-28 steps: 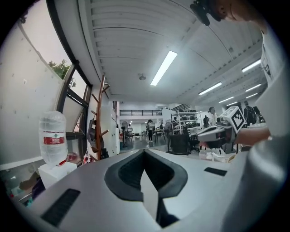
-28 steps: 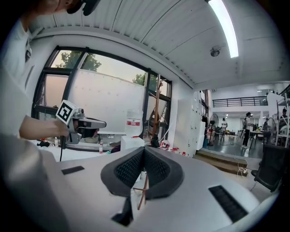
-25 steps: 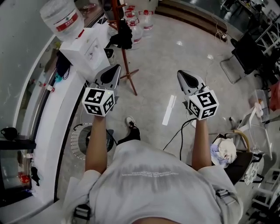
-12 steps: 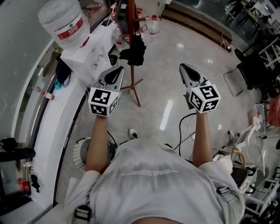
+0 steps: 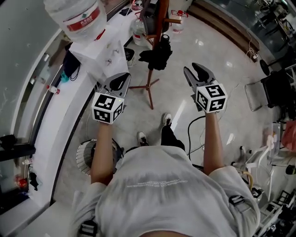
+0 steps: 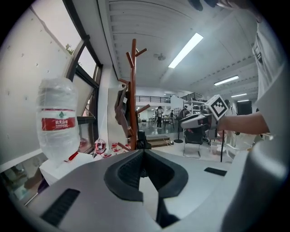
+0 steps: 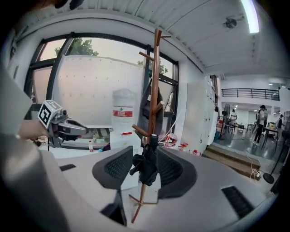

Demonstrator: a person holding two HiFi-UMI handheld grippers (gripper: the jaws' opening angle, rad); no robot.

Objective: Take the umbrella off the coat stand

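Observation:
The brown wooden coat stand [image 5: 151, 76] rises ahead of me on its splayed feet. A folded black umbrella [image 5: 159, 53] hangs from a low peg on it. In the right gripper view the umbrella [image 7: 146, 167] shows past the parted jaws, still some way off on the stand [image 7: 155, 81]. My right gripper [image 5: 194, 71] [image 7: 145, 154] is opening, with nothing between its pads. My left gripper [image 5: 121, 76] [image 6: 144, 152] is shut and empty, left of the stand [image 6: 133, 90]; the umbrella [image 6: 141, 139] shows just above its tips.
A white water dispenser [image 5: 99, 51] with a large bottle [image 5: 76, 18] stands close left of the stand. A dark garment [image 5: 150, 14] hangs higher on it. Water bottles [image 5: 178, 21] sit on the floor behind. A black cable [image 5: 194, 132] trails at right; a white counter [image 5: 51, 125] runs along the left.
I have walked closer to the coat stand, and both grippers have come nearer to it. The right gripper's jaws, shut before, have parted. The left gripper stays shut.

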